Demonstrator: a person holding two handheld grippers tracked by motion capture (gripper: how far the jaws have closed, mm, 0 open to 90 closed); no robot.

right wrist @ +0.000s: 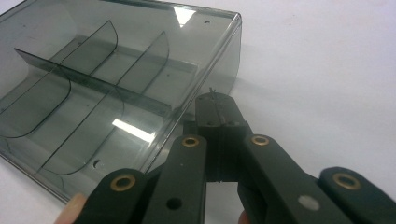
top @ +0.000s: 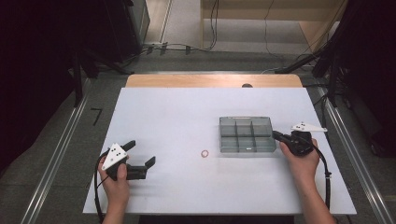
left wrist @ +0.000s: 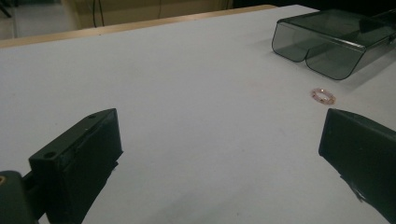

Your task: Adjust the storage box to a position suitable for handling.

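Observation:
A small pinkish ring (top: 205, 153) lies flat on the white table, left of a smoky clear tray (top: 245, 118) divided into several compartments that look empty. My right gripper (top: 275, 135) is shut with nothing between its jaws; its tip rests against or just off the tray's right outer wall. In the right gripper view the closed tip (right wrist: 215, 100) sits beside that wall (right wrist: 224, 56). My left gripper (top: 140, 153) rests at the table's front left, wide open, aimed toward the ring. In the left gripper view (left wrist: 219, 128) the ring (left wrist: 323, 95) lies ahead near the right jaw, the tray (left wrist: 327, 42) beyond.
The white tabletop (top: 187, 112) stretches bare between the two hands and toward the back, where a wooden strip (top: 210, 80) runs along the far edge. Cables (top: 327, 182) trail from both grippers near the front edge. Metal rails (top: 60, 144) flank the table on the floor.

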